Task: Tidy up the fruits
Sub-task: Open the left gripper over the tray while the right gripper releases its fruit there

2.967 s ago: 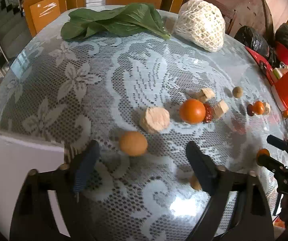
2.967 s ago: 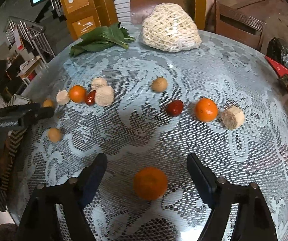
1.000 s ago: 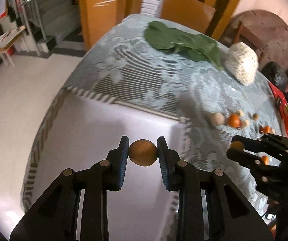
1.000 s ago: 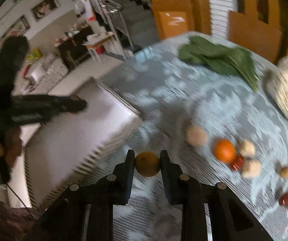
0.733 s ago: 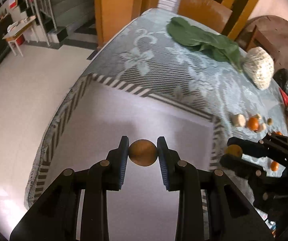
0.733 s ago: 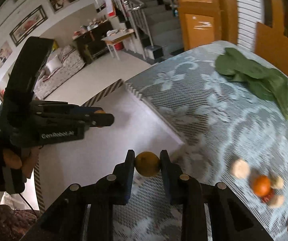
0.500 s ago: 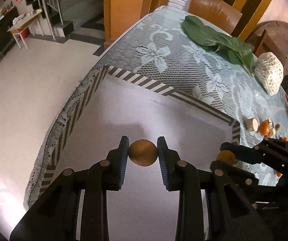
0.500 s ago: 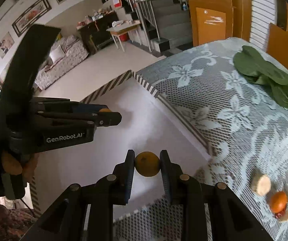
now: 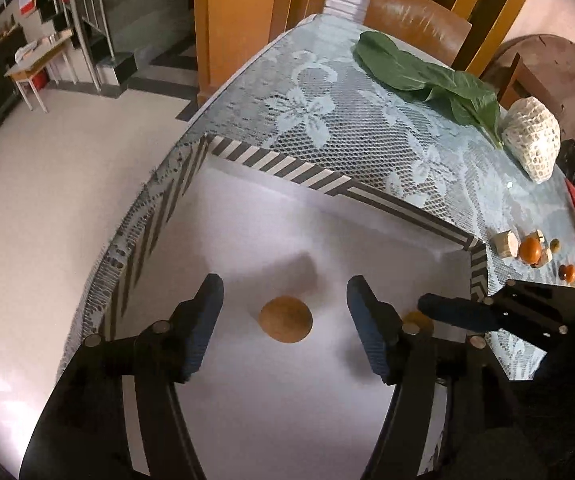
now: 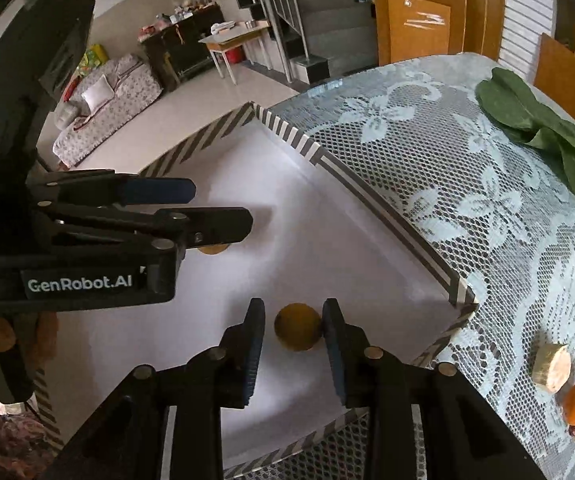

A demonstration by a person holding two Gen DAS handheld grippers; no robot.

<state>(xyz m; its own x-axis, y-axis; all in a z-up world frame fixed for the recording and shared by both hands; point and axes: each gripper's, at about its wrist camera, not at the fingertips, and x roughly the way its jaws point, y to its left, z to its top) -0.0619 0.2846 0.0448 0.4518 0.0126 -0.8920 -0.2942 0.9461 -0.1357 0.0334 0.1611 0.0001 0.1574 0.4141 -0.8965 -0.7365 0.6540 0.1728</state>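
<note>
the round table (image 9: 327, 92) carries a pale blue lace cloth; at its near edge stands a white box (image 9: 271, 208) with a black-and-white striped rim; both grippers hang over the box interior, pointing steeply down; leafy greens (image 9: 427, 72) and a white foam-net bundle (image 9: 533, 144) lie at the far side of the table; orange fruits, red fruits and pale cut chunks (image 9: 505, 243) lie in a loose group on the cloth beyond the box corner.

left gripper (image 9: 285, 322): its jaws have just been opening and stand wide; a brown round fruit (image 9: 285, 319) lies between them on the box floor, clear of both pads.

right gripper (image 10: 293, 344): its jaws have just been opening slightly and stand narrow; a yellow-orange round fruit (image 10: 298, 327) sits between the pads; a gap shows at the left pad, and the right pad is at the fruit's edge; whether the fruit rests on the box floor cannot be told.
</note>
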